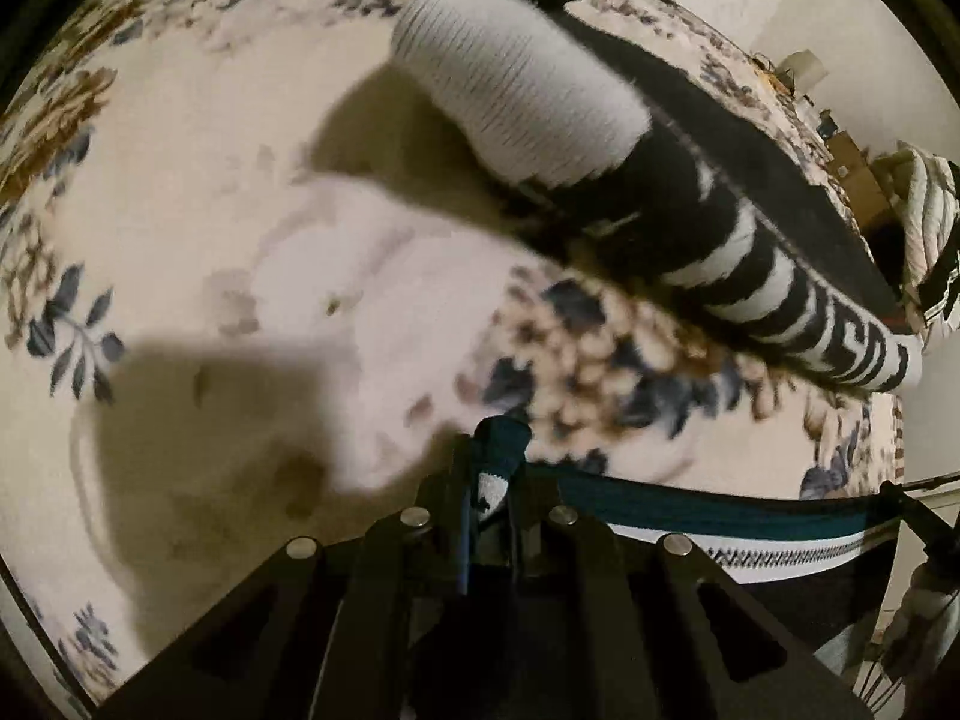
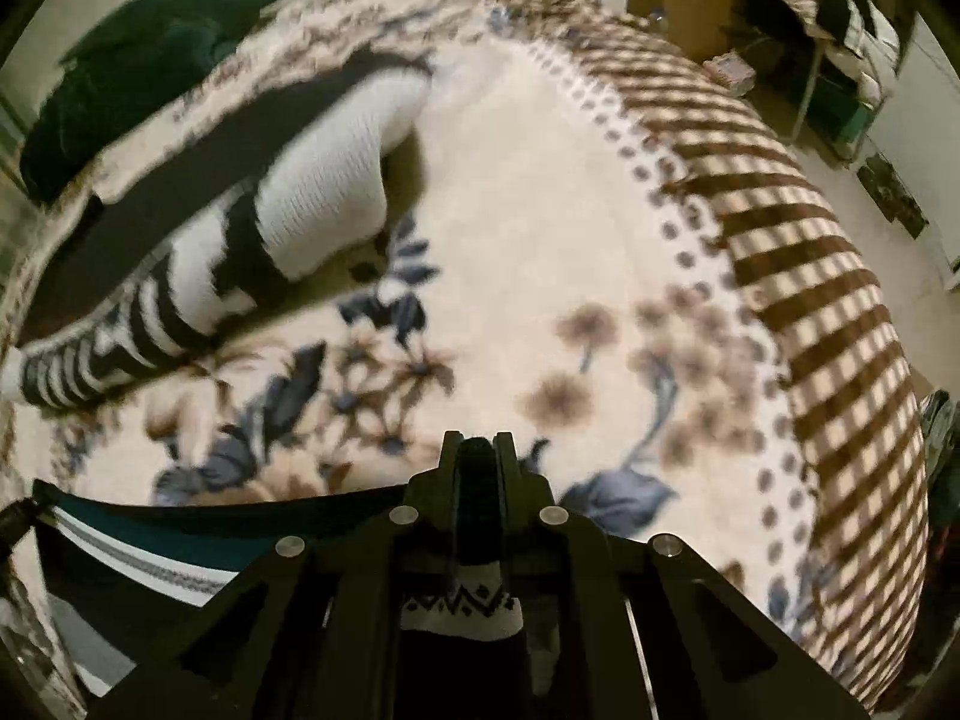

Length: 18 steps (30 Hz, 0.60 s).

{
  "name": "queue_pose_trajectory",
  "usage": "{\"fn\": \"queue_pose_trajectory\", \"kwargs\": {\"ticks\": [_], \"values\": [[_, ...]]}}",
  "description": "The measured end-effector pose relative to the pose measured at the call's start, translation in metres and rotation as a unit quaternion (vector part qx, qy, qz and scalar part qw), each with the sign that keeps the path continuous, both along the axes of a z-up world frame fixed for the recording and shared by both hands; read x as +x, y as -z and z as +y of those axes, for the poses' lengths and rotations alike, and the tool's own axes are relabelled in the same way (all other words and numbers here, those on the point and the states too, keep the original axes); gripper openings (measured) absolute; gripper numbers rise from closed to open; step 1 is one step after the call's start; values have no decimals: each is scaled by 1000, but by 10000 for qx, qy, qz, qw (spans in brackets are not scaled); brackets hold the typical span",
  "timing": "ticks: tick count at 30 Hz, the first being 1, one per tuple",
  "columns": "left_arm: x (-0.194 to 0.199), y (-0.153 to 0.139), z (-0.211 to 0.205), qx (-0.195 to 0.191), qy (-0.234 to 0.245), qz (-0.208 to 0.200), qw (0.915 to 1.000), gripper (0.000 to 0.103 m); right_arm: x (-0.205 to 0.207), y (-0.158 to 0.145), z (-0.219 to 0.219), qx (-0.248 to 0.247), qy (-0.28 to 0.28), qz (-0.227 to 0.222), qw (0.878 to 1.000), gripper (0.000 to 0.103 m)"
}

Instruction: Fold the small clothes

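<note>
The left claw [image 1: 495, 468] is clenched on one end of a small knit garment with a dark teal band and a white zigzag stripe [image 1: 720, 525]. The right claw [image 2: 478, 462] is clenched on the other end. The cloth hangs stretched between the two claws, just above a soft cream blanket with blue and brown flowers [image 1: 198, 192]. Which kind of garment it is I cannot tell.

What could go wrong? Each claw pinches only a little bit of the edge, so I think a quick tug could pull the cloth out of one claw. Then it would drop in a heap. If the two claws move apart too much, the knit could stretch out of shape. If one claw goes lower than the other, the fold could come out crooked. The pictures are blurry, so it is hard to see how much cloth each claw has.

A long black and white striped knit sock [image 1: 690, 228] lies on the blanket, well apart from the held cloth. It could get in the way when the cloth is laid down.

The blanket has a brown and cream checked border [image 2: 810, 276] and seems to cover a bed. A dark green bundle of cloth [image 2: 144, 60] sits at the far end. Beyond are a pale floor and cluttered furniture.
</note>
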<state>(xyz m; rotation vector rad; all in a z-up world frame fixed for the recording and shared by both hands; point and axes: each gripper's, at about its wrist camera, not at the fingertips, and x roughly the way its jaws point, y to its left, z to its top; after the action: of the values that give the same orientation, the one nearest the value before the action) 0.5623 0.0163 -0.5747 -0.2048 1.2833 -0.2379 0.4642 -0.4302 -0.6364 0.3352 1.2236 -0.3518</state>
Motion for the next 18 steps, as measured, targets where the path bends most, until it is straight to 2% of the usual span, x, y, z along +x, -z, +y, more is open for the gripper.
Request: {"fn": "queue_pose_trajectory", "kwargs": {"ticks": [3, 5, 7, 9, 11, 14, 16, 18], "values": [[-3, -3, 6, -108, -24, 59, 9999, 11, 1, 9, 1, -32, -130, 137, 9998, 10], [-9, -12, 15, -315, -121, 134, 9993, 16, -2, 15, -6, 332, -66, 400, 9986, 15], [-20, -25, 28, -463, -212, 121, 9986, 43, -14, 6, -12, 645, 81, 315, 9974, 27], [-38, -39, 44, -765, -299, 96, 9966, 55, -34, -11, -15, 831, 210, 117, 9963, 64], [-69, -51, 60, -924, -328, 127, 9951, 56, -66, -30, -15, 1112, 354, -81, 9931, 67], [-125, -55, 75, -943, -353, 333, 9944, 56, -118, -49, -11, 1472, 531, -143, 9876, 67], [-159, -48, 79, -915, -317, 593, 9935, 56, -157, -54, -3, 1723, 659, -53, 9828, 67], [-189, -35, 79, -893, -235, 828, 9923, 56, -196, -45, 9, 1976, 777, 261, 9768, 67]]}}
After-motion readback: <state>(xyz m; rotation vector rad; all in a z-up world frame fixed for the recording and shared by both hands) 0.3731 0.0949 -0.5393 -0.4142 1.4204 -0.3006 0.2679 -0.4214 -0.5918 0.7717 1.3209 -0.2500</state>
